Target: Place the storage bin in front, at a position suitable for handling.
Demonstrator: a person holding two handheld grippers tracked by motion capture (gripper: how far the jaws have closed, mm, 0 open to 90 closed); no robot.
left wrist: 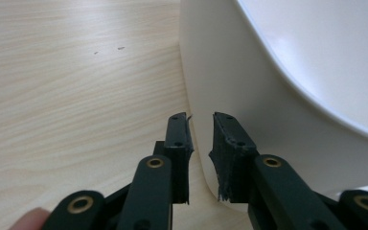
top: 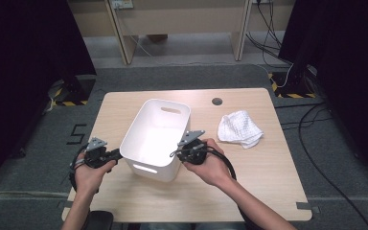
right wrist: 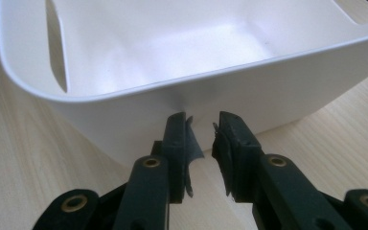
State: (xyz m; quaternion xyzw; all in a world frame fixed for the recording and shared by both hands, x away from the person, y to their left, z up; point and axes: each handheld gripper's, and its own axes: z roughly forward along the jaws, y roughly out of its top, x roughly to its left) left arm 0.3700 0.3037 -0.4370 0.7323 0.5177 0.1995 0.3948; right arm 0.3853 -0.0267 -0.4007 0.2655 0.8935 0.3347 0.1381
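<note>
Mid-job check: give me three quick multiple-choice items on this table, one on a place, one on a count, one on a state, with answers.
1. The white checked cloth lies where?
A inside the bin
B on the table, right of the bin
C under the bin

2. How many bins are on the table?
A one
B two
C three

3. The white plastic bin is
A tipped over
B upright and empty
C full of cloths

Answers: B, the cloth lies apart from the bin on bare wood; A, a single white bin stands there; B, its open top shows a bare white bottom.

The white bin (top: 155,139) blocks table (top: 268,163) centre; a crumpled cloth (top: 240,128) lies at its 3 o'clock, with bare tabletop passable toward 5 o'clock.
</note>
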